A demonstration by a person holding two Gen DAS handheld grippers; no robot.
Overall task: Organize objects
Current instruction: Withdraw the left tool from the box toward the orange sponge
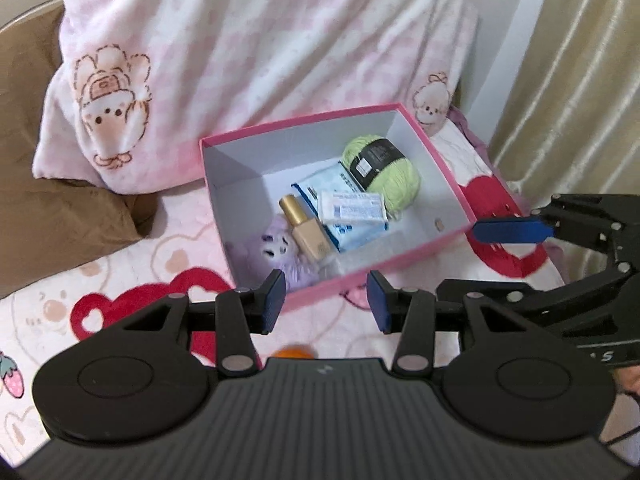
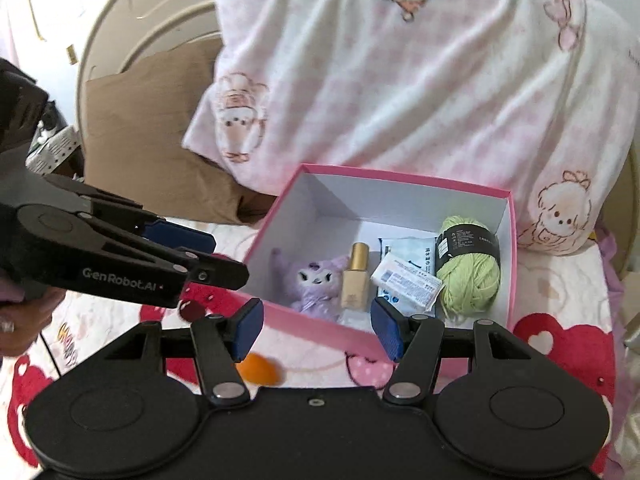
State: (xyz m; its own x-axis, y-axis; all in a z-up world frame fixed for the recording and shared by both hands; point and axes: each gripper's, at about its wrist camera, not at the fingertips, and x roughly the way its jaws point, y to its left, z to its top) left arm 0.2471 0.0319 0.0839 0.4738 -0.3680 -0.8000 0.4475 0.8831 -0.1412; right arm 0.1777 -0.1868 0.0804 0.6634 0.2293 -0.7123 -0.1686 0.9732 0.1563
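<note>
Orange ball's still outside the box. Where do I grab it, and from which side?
Probably across the middle of the orange ball, coming straight down. It is round and lies free on the blanket in front of the pink box, so any pair of opposite sides should do. The right gripper is open and nearest.

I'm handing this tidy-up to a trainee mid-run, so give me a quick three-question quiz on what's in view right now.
1. True or false: the yarn ball lies inside the pink box.
2. Which thing lies outside the box, on the bedspread? A) plush toy B) orange ball C) gold-capped bottle
3. Fill in: neither the left gripper nor the right gripper holds anything; both stand ____.

Key: 1 true; 2 B; 3 open.
</note>
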